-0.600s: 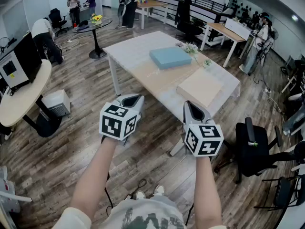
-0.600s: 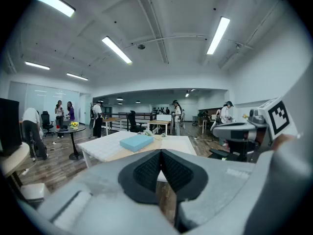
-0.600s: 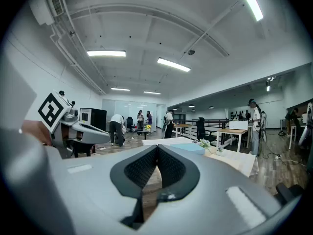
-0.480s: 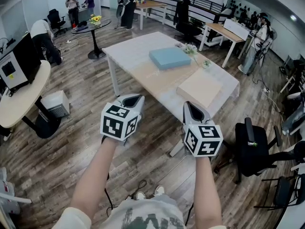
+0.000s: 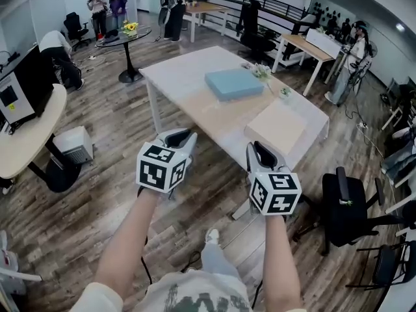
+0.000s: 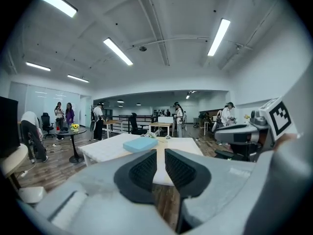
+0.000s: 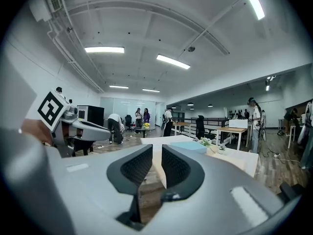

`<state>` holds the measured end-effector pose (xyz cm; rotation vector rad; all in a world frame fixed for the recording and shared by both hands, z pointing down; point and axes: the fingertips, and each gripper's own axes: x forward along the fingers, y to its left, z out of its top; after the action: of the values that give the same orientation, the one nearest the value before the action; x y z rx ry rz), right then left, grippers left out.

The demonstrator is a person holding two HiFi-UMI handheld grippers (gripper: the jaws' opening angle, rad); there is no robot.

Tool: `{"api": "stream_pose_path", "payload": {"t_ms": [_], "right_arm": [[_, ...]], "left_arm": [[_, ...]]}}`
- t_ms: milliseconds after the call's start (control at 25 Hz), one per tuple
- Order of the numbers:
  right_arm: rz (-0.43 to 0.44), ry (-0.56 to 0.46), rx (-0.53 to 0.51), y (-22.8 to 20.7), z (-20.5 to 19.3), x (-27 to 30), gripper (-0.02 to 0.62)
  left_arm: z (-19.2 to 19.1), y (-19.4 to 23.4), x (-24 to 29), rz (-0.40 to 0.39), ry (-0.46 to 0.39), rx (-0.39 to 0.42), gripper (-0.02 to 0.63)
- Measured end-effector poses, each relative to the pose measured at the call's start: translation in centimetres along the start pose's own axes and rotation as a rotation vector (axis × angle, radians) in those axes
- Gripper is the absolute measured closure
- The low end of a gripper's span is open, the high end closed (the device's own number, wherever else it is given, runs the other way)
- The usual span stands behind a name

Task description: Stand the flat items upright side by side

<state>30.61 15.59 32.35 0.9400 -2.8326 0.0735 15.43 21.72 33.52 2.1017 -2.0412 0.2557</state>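
Note:
A flat light-blue item (image 5: 234,83) lies in the middle of the long white-and-wood table (image 5: 175,70). A flat beige item (image 5: 276,127) lies near the table's closer end. Both lie flat, apart from each other. My left gripper (image 5: 182,135) and right gripper (image 5: 259,147) hover side by side over the floor, short of the table's near corner, pointing at it. Each has its jaws a narrow slit apart with nothing between them. The left gripper view shows the blue item (image 6: 140,144) beyond its pads (image 6: 145,169); the right gripper view shows the blue item (image 7: 188,146) too.
Small potted plants (image 5: 262,70) stand on the table beside the blue item. A black office chair (image 5: 348,203) stands at the right of the table's near end. At the left are a curved desk (image 5: 26,142) and a white box (image 5: 75,145). People stand at the back.
The table sits slightly closer and the view has shifted a little. A leg and shoe now show stepping forward below my arms. Both grippers keep the same narrow gap.

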Motion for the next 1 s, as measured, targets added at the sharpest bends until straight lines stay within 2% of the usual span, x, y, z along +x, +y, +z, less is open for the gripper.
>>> {"api": "stream_pose_path", "payload": {"t_ms": [120,400,1000], "right_arm": [[0.005,0.012,0.000,-0.5,-0.4,1.9,0.518],[0.041,0.023,0.020,-2.7,-0.3,7.9,0.458],[0.144,0.077,0.038,-9.4,0.9,26.9,0.374]], "left_arm": [[0.0,1.2,1.5,0.004,-0.001,-0.005,0.512],[0.8,4.3,6.5,0.014,0.005,-0.005,0.463],[3.7,14.8,21.8,0.085,0.040,-0.061,0.354]]}}
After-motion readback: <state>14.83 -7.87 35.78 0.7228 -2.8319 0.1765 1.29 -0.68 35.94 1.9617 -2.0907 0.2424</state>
